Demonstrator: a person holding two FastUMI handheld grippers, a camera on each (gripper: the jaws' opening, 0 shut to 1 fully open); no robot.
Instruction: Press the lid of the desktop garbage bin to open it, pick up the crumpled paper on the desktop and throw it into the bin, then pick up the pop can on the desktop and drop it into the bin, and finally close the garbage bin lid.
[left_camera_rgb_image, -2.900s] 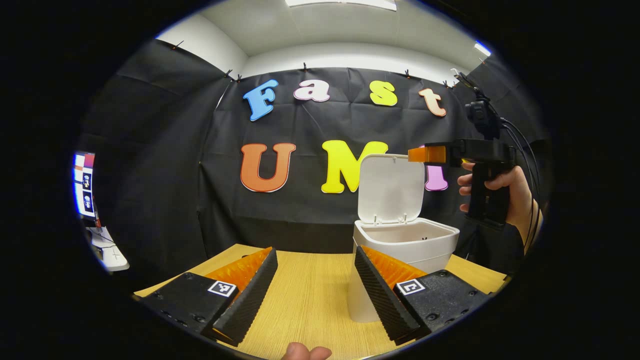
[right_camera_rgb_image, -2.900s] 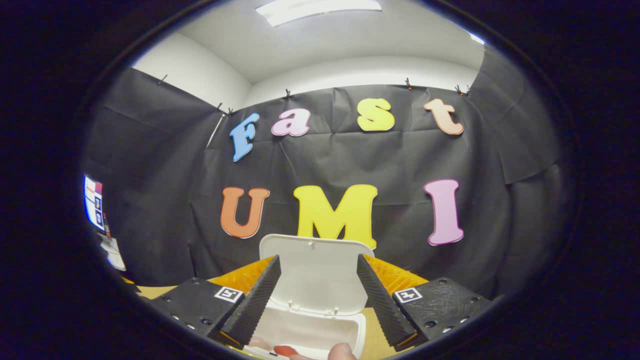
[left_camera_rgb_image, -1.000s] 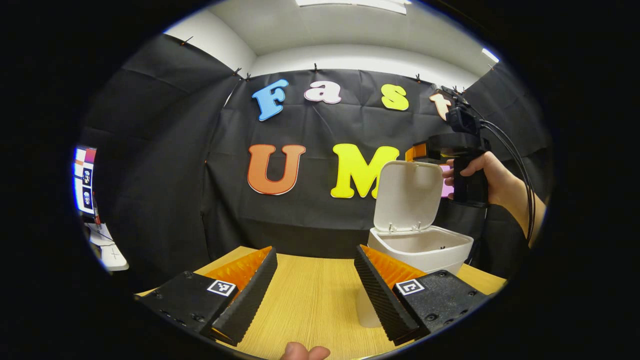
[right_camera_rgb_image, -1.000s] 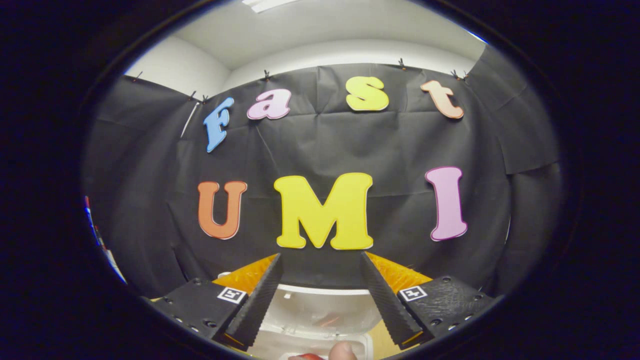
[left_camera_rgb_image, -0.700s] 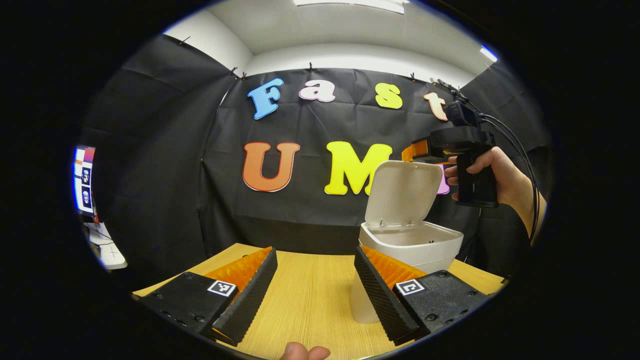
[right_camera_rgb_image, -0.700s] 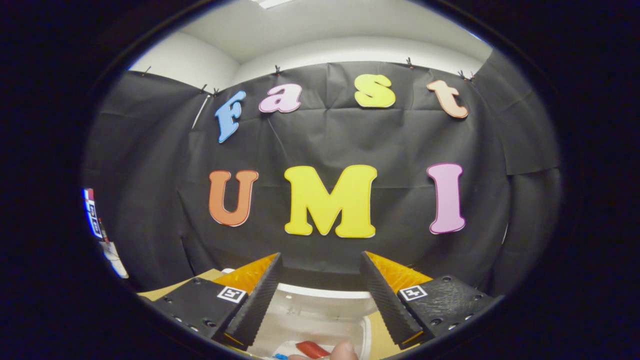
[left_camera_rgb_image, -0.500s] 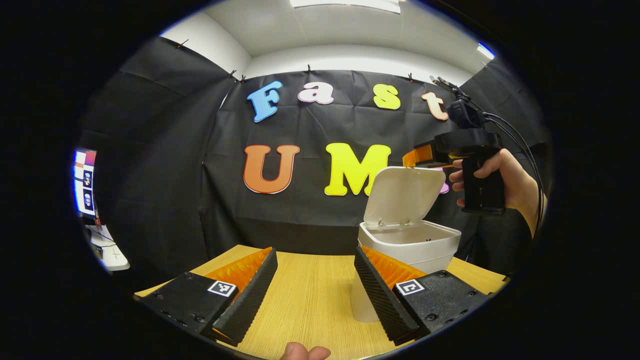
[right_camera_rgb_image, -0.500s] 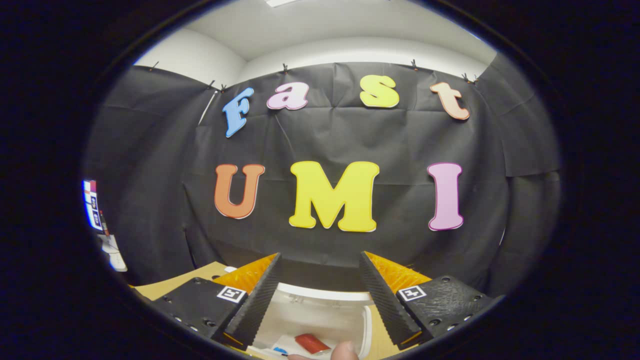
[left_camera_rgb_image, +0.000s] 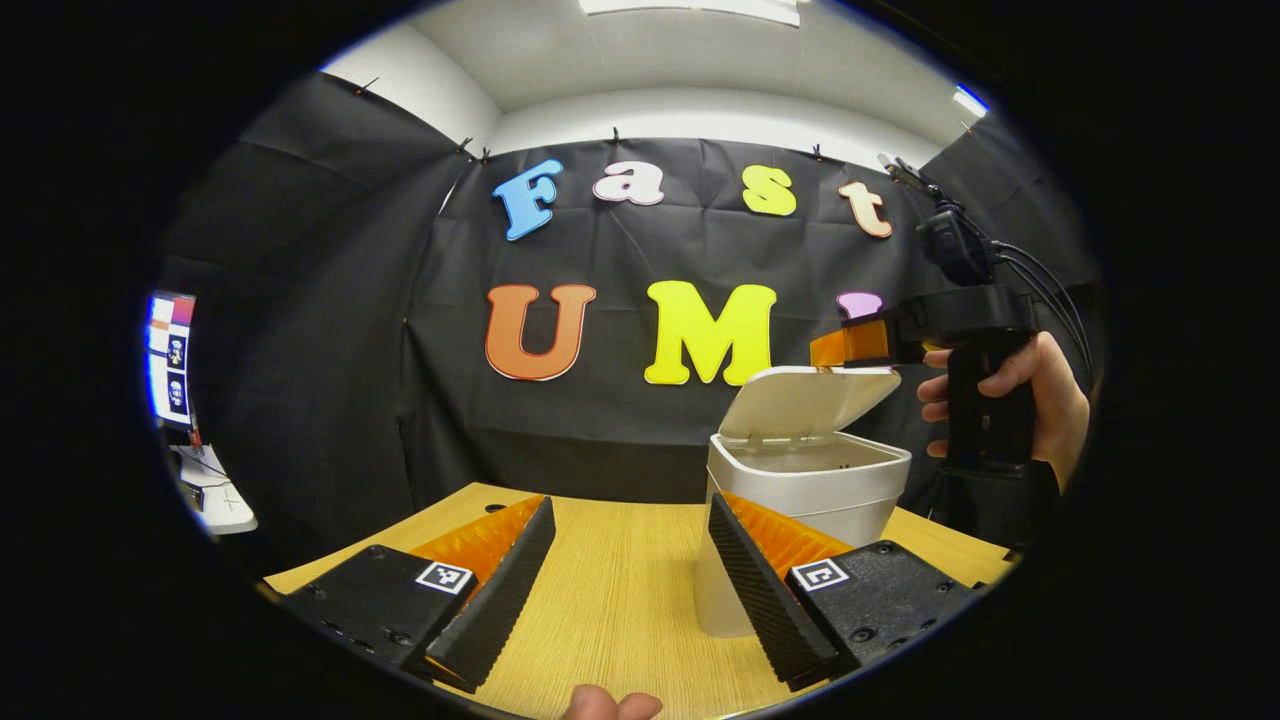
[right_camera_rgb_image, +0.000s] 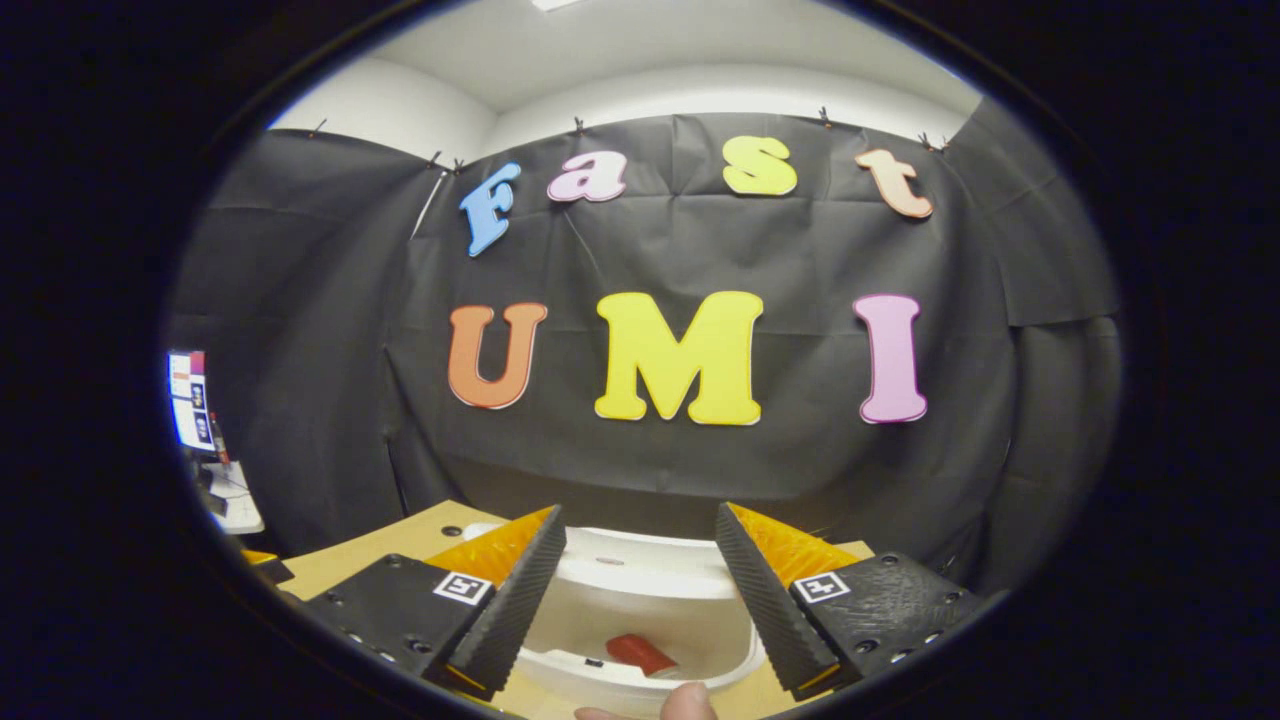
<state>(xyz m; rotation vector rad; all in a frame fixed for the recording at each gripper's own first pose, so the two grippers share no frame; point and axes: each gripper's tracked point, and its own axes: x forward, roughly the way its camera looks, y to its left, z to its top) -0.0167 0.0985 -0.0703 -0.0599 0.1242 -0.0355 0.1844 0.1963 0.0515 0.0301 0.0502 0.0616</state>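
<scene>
left gripper (left_camera_rgb_image: 630, 590): black blocks, square code tags, screws | right gripper (left_camera_rgb_image: 850, 345): black pistol handle, camera on top, black cables | hand (left_camera_rgb_image: 1010, 395): dark sleeve

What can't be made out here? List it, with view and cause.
- Left gripper view: garbage bin inside, hidden by its wall and half-shut lid.
- Left gripper view: whether the right gripper touches the lid; too small.
- Right gripper view: red item in the bin, half hidden by the rim.

White bin (left_camera_rgb_image: 800, 500) on desktop; lid (left_camera_rgb_image: 810, 400) half-lowered; red can (right_camera_rgb_image: 642, 652) inside
</scene>
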